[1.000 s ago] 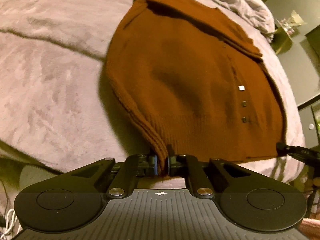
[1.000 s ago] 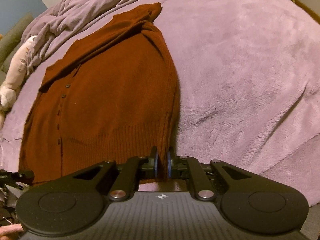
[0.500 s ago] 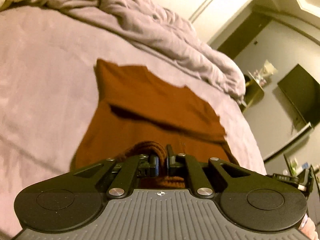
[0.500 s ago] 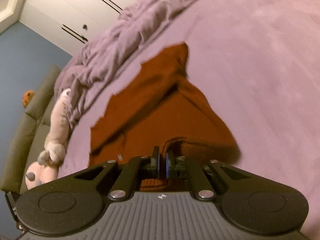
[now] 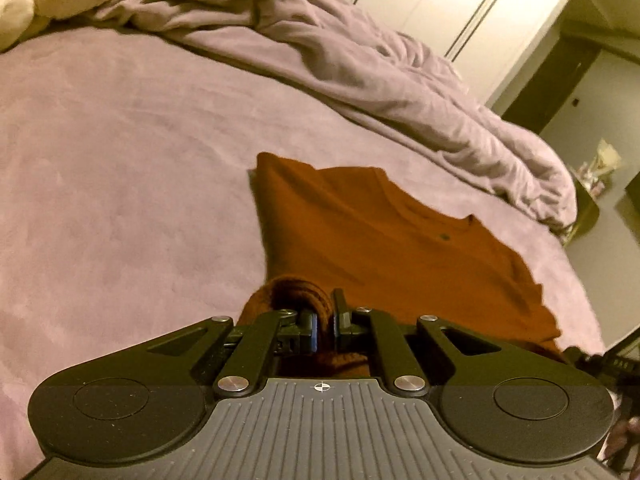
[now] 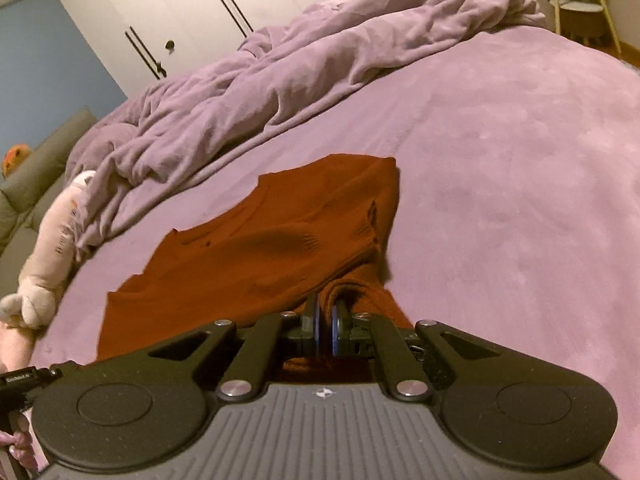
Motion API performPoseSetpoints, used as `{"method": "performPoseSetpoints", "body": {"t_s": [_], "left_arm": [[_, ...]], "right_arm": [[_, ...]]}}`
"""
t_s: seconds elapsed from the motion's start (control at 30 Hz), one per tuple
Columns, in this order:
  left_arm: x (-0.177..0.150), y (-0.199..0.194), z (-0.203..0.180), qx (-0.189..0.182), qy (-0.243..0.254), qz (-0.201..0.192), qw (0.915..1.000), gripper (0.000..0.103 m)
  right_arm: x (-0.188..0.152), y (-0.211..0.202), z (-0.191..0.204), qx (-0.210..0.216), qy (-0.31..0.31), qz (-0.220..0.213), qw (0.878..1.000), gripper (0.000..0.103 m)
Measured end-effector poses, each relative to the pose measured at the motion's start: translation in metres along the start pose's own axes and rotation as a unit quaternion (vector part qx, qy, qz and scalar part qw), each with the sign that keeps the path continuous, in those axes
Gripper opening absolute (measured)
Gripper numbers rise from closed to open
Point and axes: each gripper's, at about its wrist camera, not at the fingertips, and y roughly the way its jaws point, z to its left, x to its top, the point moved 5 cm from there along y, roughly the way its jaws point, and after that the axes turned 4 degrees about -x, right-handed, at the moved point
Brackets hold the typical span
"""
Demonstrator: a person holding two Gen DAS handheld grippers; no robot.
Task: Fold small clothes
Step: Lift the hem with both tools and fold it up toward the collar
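A rust-brown knit cardigan [image 5: 384, 236] lies on the purple bed cover [image 5: 120, 168], its upper part flat with a small button showing near the neckline. My left gripper [image 5: 326, 318] is shut on the ribbed hem at the cardigan's left corner, which curls up over the fingers. In the right wrist view the cardigan [image 6: 256, 248] shows too. My right gripper [image 6: 326, 322] is shut on the hem's right corner, lifted and carried over the body. The lower part of the cardigan is hidden under both grippers.
A rumpled purple duvet [image 6: 280, 80] lies along the far side of the bed. A plush toy [image 6: 52, 256] lies at the bed's left edge. White wardrobe doors [image 6: 180, 8] stand behind. The other gripper's tip shows at the right edge [image 5: 608, 364].
Both grippers have lifted the hem and carried it forward over the cardigan's body toward the neckline. The view has tilted up from the flat garment to the far bed and wardrobe.
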Motion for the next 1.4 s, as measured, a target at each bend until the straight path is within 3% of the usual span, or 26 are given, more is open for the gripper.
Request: {"method": "performPoseSetpoints", "body": {"t_s": [0.17, 0.23, 0.27, 0.3, 0.37, 0.47, 0.5, 0.63, 0.73, 0.83, 0.87, 0.9, 0.97, 1.0, 1.27, 1.3, 1.4], "left_arm": [[-0.005, -0.008, -0.002, -0.007, 0.030, -0.006, 0.9995, 0.016], [-0.004, -0.017, 0.003, 0.011, 0.038, -0.017, 0.9991, 0.027], [-0.003, -0.023, 0.006, 0.014, 0.042, -0.021, 0.9988, 0.033], [-0.003, -0.026, 0.008, 0.009, 0.048, -0.021, 0.9986, 0.034], [-0.005, -0.027, 0.009, 0.002, 0.067, -0.008, 0.9977, 0.040], [-0.010, -0.014, 0.008, 0.007, 0.100, 0.031, 0.9945, 0.064], [-0.012, -0.008, 0.007, 0.009, 0.109, 0.040, 0.9932, 0.064], [-0.015, 0.016, 0.002, -0.009, 0.123, 0.070, 0.9899, 0.064], [-0.014, 0.028, 0.001, -0.009, 0.122, 0.076, 0.9896, 0.055], [-0.014, 0.031, 0.001, -0.006, 0.122, 0.081, 0.9891, 0.038], [-0.014, 0.030, 0.001, -0.001, 0.127, 0.081, 0.9886, 0.022], [-0.014, 0.029, 0.002, 0.009, 0.131, 0.081, 0.9880, 0.019], [-0.013, 0.023, 0.002, 0.011, 0.132, 0.078, 0.9881, 0.017], [-0.013, 0.019, 0.000, 0.017, 0.138, 0.073, 0.9876, 0.016], [-0.003, -0.008, -0.027, 0.045, 0.182, 0.040, 0.9815, 0.014], [0.000, -0.012, -0.029, 0.046, 0.185, 0.036, 0.9810, 0.009], [0.009, -0.022, -0.035, 0.043, 0.185, 0.017, 0.9817, 0.009]], "right_arm": [[-0.002, 0.010, -0.002, -0.008, -0.026, 0.008, 1.000, 0.006], [-0.003, -0.002, -0.004, -0.005, -0.038, -0.004, 0.999, 0.016], [-0.004, -0.010, -0.005, -0.008, -0.048, -0.016, 0.999, 0.029], [-0.004, -0.018, -0.006, -0.013, -0.064, -0.033, 0.997, 0.037], [-0.007, -0.030, -0.006, -0.028, -0.100, -0.047, 0.994, 0.038], [-0.013, -0.036, -0.008, -0.032, -0.140, -0.039, 0.989, 0.040], [-0.015, -0.033, -0.009, -0.031, -0.148, -0.031, 0.988, 0.040], [-0.014, -0.017, -0.004, -0.028, -0.175, -0.012, 0.984, 0.040], [-0.011, -0.004, 0.005, -0.034, -0.216, -0.009, 0.976, 0.040], [-0.006, 0.009, 0.012, -0.020, -0.231, 0.006, 0.973, 0.040], [-0.005, 0.013, 0.014, -0.017, -0.237, 0.011, 0.971, 0.041], [-0.004, 0.016, 0.015, -0.014, -0.241, 0.015, 0.970, 0.035], [-0.004, 0.018, 0.017, -0.015, -0.248, 0.021, 0.968, 0.017], [-0.005, 0.017, 0.020, -0.012, -0.255, 0.019, 0.967, 0.014], [-0.013, -0.020, 0.041, -0.053, -0.342, -0.033, 0.938, 0.007], [-0.013, -0.025, 0.044, -0.060, -0.354, -0.043, 0.932, 0.007], [-0.008, -0.033, 0.048, -0.068, -0.347, -0.057, 0.934, 0.007]]}}
